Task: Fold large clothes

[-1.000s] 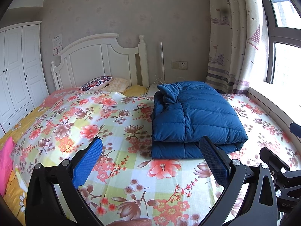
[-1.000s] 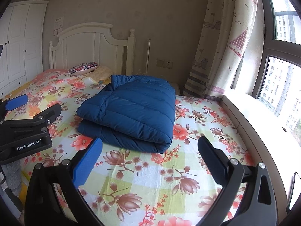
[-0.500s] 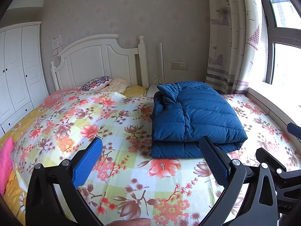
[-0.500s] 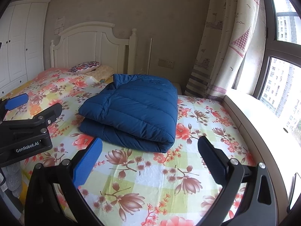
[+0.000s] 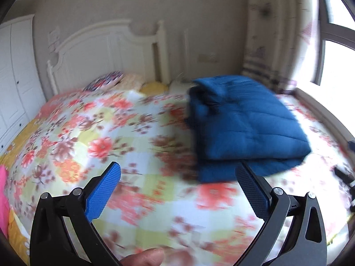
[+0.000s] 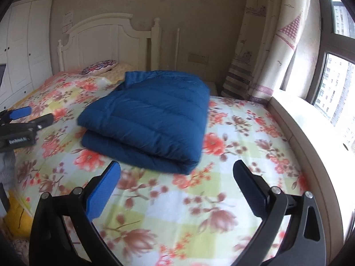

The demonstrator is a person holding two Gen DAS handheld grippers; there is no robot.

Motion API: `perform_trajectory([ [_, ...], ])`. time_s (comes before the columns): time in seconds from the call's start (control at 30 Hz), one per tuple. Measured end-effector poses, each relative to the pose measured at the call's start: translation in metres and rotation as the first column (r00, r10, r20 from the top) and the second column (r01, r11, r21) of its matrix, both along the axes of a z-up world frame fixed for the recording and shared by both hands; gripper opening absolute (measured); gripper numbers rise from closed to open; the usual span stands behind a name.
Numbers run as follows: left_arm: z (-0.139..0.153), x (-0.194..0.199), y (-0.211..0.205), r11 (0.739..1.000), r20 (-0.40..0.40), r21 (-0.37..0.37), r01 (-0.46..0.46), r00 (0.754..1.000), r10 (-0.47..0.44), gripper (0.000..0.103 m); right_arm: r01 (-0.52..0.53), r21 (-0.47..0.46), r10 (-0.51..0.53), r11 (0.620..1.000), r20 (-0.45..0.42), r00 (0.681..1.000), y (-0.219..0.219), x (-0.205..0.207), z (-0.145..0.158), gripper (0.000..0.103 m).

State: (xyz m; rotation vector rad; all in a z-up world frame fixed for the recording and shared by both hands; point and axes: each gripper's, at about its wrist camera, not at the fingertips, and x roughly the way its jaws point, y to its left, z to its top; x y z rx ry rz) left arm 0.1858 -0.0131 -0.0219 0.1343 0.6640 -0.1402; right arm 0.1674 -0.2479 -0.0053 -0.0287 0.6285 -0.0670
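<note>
1. While both views were smeared by blur, we could see that the left tongs (image 5: pixel 177 177) stood wide apart with nothing between their blue pads, and a fingertip (image 5: pixel 144 257) showed at the bottom edge of that view.
2. We saw the right tongs (image 6: pixel 176 175) spread just as wide and also empty, hanging above the floral bedspread (image 6: pixel 182 210).
3. Beyond both pairs of tongs lay the folded blue padded garment (image 6: pixel 150 117), resting flat on the bed in stacked layers, apart from either pair.
4. In the right wrist view the garment sat near the middle of the bed; in the left wrist view it lay to the right, toward the window side.
5. Farther back we noted a patterned pillow (image 6: pixel 99 66) by the white headboard (image 6: pixel 106 42).
6. Farthest off were the white wardrobe (image 6: pixel 24 51) at the left and the curtain (image 6: pixel 273 44) beside the window (image 6: pixel 332 71) at the right.
</note>
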Motion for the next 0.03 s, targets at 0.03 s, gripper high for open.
perform_trajectory([
  [0.03, 0.0015, 0.0337, 0.0306, 0.999, -0.042, 0.003, -0.033, 0.999, 0.033, 0.099, 0.064, -0.017, -0.064, 0.998, 0.004, 0.998, -0.0335, 0.0107, 0.0088, 0.100],
])
